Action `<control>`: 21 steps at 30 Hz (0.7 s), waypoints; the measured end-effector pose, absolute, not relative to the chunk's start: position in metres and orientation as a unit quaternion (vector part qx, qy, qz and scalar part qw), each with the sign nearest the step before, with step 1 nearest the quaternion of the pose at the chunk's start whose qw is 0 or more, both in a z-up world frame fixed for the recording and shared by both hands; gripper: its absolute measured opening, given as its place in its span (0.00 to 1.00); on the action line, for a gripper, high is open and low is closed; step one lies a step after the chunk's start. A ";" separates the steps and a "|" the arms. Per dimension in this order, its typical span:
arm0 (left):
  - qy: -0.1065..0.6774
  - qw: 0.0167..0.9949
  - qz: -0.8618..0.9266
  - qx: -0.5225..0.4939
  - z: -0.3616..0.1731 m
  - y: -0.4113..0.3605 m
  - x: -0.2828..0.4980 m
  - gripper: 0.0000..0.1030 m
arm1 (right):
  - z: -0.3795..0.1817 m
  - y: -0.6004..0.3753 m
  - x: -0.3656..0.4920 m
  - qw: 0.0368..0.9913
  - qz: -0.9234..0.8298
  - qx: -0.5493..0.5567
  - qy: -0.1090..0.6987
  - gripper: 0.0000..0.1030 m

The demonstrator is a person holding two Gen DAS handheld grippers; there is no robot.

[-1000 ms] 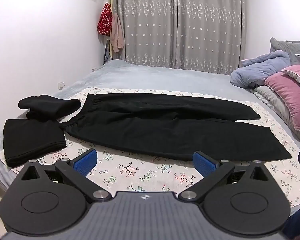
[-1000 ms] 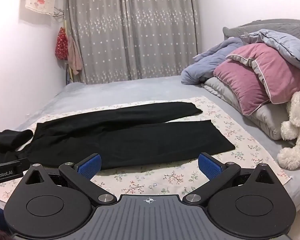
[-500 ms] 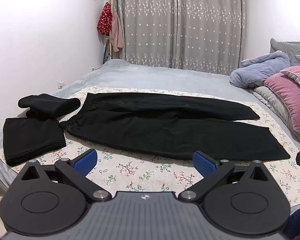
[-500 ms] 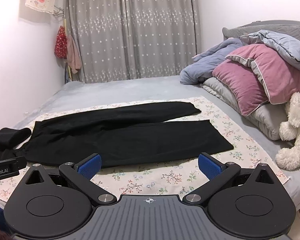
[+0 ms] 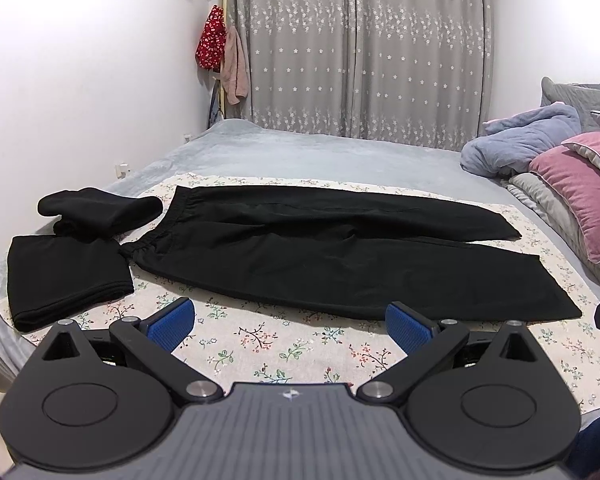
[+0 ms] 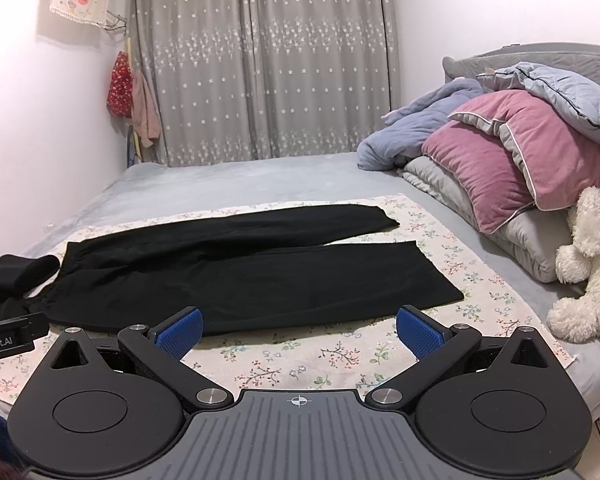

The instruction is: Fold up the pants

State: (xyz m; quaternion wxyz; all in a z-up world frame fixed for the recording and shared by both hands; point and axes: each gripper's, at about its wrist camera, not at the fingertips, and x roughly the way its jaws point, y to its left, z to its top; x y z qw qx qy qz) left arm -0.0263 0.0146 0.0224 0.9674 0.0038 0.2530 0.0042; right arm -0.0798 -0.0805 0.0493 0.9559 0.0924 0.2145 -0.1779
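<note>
Black pants (image 5: 320, 256) lie spread flat on a floral cloth (image 5: 268, 344) on the bed, waistband to the left and both legs running right. They also show in the right wrist view (image 6: 252, 272). My left gripper (image 5: 290, 322) is open and empty, just short of the pants' near edge. My right gripper (image 6: 300, 330) is open and empty, in front of the near leg, closer to its cuff end.
A folded black garment (image 5: 64, 280) and a rolled black one (image 5: 100, 210) lie left of the waistband. Pink and grey pillows (image 6: 512, 164) and a white plush toy (image 6: 588, 276) fill the right side. The bed's near edge is just below the grippers.
Both views have drifted slightly; the pants and both open grippers stay as they were.
</note>
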 end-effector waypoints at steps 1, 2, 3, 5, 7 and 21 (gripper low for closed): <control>0.253 0.967 0.003 0.004 0.023 0.014 -0.026 0.98 | 0.050 -0.081 -0.080 0.956 -0.178 0.092 0.215 1.00; 0.253 0.967 0.003 0.004 0.023 0.014 -0.027 0.98 | 0.049 -0.081 -0.080 0.956 -0.178 0.093 0.214 1.00; 0.252 0.968 0.002 0.004 0.023 0.013 -0.027 0.98 | 0.050 -0.081 -0.080 0.956 -0.178 0.094 0.215 1.00; 0.252 0.968 0.002 0.005 0.023 0.014 -0.028 0.98 | 0.049 -0.081 -0.080 0.956 -0.178 0.093 0.215 1.00; 0.253 0.967 0.000 0.005 0.023 0.015 -0.027 0.98 | 0.048 -0.081 -0.080 0.956 -0.178 0.093 0.215 1.00; 0.258 0.966 -0.001 0.009 0.023 0.014 -0.024 0.98 | 0.045 -0.083 -0.080 0.956 -0.178 0.095 0.215 1.00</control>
